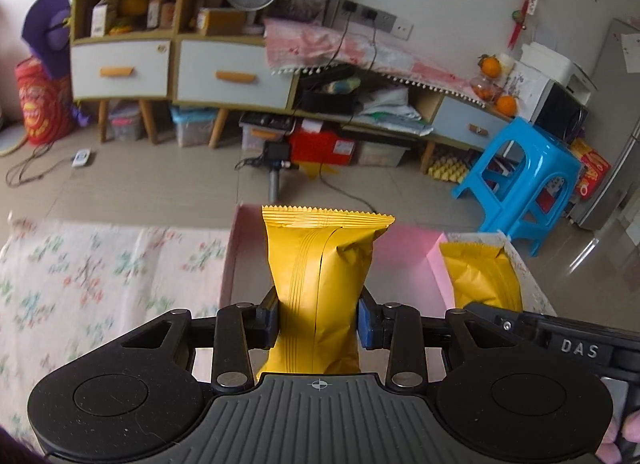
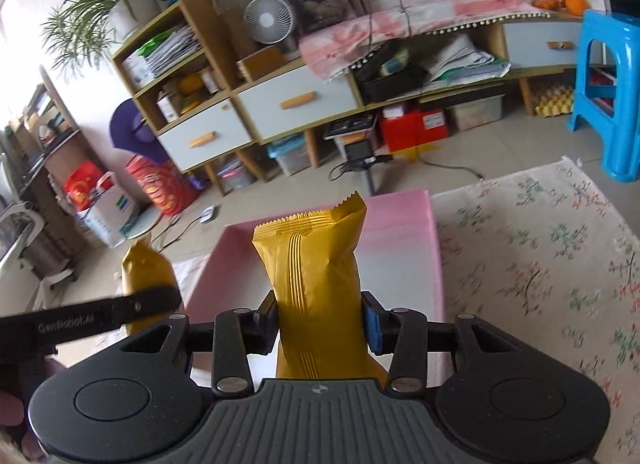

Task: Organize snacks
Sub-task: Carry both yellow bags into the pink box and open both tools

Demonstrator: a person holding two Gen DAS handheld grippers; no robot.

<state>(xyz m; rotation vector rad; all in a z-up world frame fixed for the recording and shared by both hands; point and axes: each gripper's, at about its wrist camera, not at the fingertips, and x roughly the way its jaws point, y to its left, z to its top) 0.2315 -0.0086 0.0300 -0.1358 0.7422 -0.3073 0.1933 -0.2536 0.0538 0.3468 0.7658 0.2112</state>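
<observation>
While both of my grippers hang over the pink box (image 1: 404, 252), each one is clamped on a yellow snack packet. My left gripper (image 1: 318, 322) squeezes its packet (image 1: 320, 264) at the waist, so the foil pinches in between the dark pads and flares out above them; the crimped top edge stands upright over the box's near-left part. In the right wrist view, my right gripper (image 2: 320, 322) pinches the second packet (image 2: 316, 260) the same way, its serrated top tilted towards the far side of the box (image 2: 400, 220).

The box is open and shallow, and it sits on a floral tablecloth (image 1: 100, 272) that spreads out on either side of it. Seen from the left wrist, the right-hand packet (image 1: 484, 280) shows just beyond the box's right wall, with the other gripper's black body in front of it. Seen from the right wrist, the left-hand packet (image 2: 148, 276) rises just outside the box's left wall, crossed by a black gripper finger.

Beyond the box, across the tiled floor, stands a blue plastic stool (image 1: 520, 180) to the right, well apart from it.
</observation>
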